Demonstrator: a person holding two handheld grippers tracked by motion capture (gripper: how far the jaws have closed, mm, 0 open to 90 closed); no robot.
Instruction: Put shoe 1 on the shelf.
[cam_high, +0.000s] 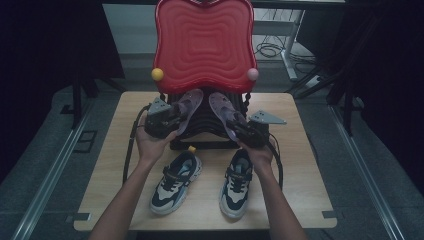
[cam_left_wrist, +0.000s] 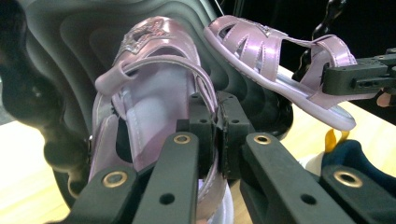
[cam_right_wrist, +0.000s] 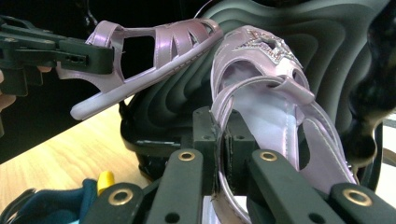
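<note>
Both tongs clamped on sandals: left tongs (cam_left_wrist: 218, 122) on left sandal (cam_left_wrist: 154, 93), right tongs (cam_right_wrist: 220, 135) on right sandal (cam_right_wrist: 261, 88), before chair (cam_high: 205, 40). Light, bendy, glossy; side-strap grip best.

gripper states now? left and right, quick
Left tool: closed, holding the left purple sandal by its side strap.
Right tool: closed, holding the right purple sandal by its side strap.

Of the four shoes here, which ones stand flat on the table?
The two sneakers stand on the wooden table; each purple sandal is held up by a claw.
</note>
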